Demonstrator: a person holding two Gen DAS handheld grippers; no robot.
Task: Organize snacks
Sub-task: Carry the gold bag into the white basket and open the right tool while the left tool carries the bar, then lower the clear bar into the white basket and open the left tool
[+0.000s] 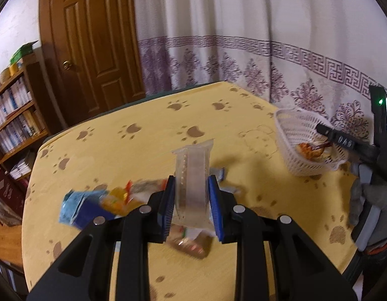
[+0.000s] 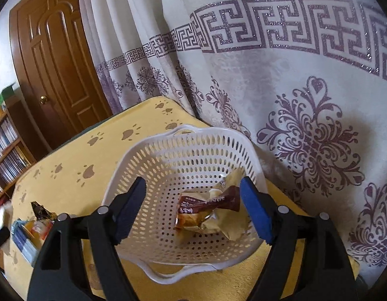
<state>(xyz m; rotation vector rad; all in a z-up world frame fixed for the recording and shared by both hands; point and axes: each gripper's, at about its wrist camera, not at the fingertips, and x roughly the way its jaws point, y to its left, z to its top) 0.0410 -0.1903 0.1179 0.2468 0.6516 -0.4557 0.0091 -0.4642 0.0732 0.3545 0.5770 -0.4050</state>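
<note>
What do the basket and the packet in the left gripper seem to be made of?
Basket: white moulded plastic, judging by its perforated walls and smooth wavy rim. Packet, held between the left gripper pads: clear, glossy plastic film, likely soft, since the table shows through it.

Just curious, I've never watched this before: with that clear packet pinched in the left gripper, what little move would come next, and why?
Probably carry the clear packet right, towards the white basket. The left gripper already grips it above the snack pile, and the basket holds a brown wrapper. The right gripper hangs open over it, so it may need to clear first.
</note>
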